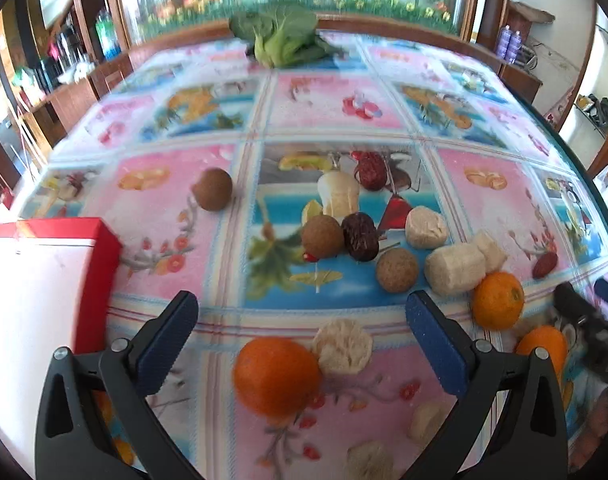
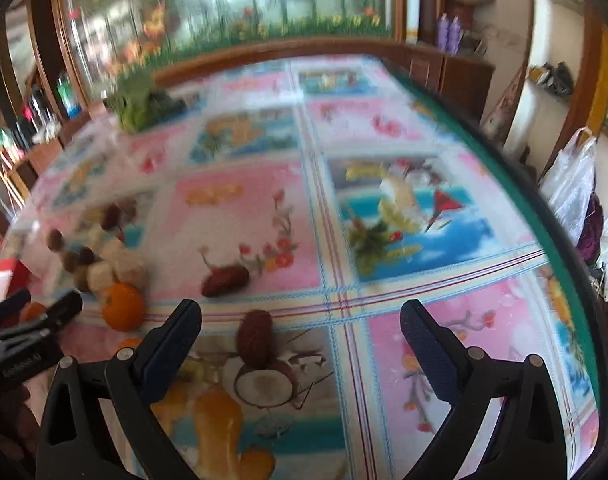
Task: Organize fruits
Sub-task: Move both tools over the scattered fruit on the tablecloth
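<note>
In the left wrist view my left gripper (image 1: 301, 316) is open and empty above an orange (image 1: 276, 376) that lies between its fingers, beside a pale cut chunk (image 1: 342, 346). Further off lie brown round fruits (image 1: 323, 237), red dates (image 1: 360, 237), pale chunks (image 1: 455, 269) and two more oranges (image 1: 498, 300). A red-rimmed white box (image 1: 35, 280) stands at the left. In the right wrist view, which is blurred, my right gripper (image 2: 301, 318) is open and empty just above a red date (image 2: 256, 338). A second date (image 2: 225, 280) lies further ahead.
Leafy greens (image 1: 281, 38) lie at the far end of the glass-topped table with its printed cloth (image 1: 332, 100). The table's green edge (image 2: 544, 216) curves along the right, with a plastic bag (image 2: 572, 184) beyond it. Shelves with bottles stand at the left.
</note>
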### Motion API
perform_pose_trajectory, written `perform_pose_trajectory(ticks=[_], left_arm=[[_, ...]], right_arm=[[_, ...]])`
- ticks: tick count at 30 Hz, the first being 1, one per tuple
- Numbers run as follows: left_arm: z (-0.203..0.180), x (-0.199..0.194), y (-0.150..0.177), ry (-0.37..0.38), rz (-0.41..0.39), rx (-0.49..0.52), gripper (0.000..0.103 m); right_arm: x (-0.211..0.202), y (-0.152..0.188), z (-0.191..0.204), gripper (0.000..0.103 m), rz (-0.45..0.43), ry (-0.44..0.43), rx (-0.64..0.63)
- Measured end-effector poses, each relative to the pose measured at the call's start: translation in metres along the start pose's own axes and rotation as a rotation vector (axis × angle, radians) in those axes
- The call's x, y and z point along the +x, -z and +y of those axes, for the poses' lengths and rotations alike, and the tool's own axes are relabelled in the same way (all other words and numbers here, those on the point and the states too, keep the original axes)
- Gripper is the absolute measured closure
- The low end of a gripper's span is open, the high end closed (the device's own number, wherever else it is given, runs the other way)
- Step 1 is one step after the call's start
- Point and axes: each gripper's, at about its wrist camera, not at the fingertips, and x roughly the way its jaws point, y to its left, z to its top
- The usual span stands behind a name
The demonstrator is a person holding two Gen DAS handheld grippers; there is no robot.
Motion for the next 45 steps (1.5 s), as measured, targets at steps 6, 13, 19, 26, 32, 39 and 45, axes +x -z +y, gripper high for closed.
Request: perform_pose_trajectory(ticks=[6, 13, 19, 26, 32, 39, 45], left_arm=[[0.010, -0.047, 0.001, -0.035, -0.125, -0.002, 0.000], [0.017, -0.081, 0.016, -0.026, -0.168, 0.001, 0.000], [0.026, -0.090, 0.026, -0.032, -0.173, -0.014, 0.000], [0.036, -0.093, 0.026, -0.041, -0.174, -0.031, 0.000], [0.039, -0.088, 0.025, -0.045, -0.168, -0.037, 0.000], [0.039, -0.078, 0.025, -0.047, -0.146, -0.012, 0.000], [0.044, -0.075, 0.031, -0.012, -0.127, 0.056, 0.000]], right_arm=[[-0.051, 0.008, 0.015, 0.003, -0.105, -0.042, -0.048], [-0.079, 0.016, 0.038, 0.004, -0.153, -0.059, -0.116], [-0.087, 0.020, 0.047, 0.004, -0.166, -0.063, -0.152], [-0.082, 0.021, 0.054, 0.010, -0.150, -0.082, -0.159], [-0.073, 0.022, 0.056, 0.011, -0.132, -0.097, -0.156], [-0.065, 0.023, 0.053, 0.018, -0.107, -0.140, -0.175], [-0.051, 0.029, 0.038, 0.025, -0.067, -0.201, -0.170]])
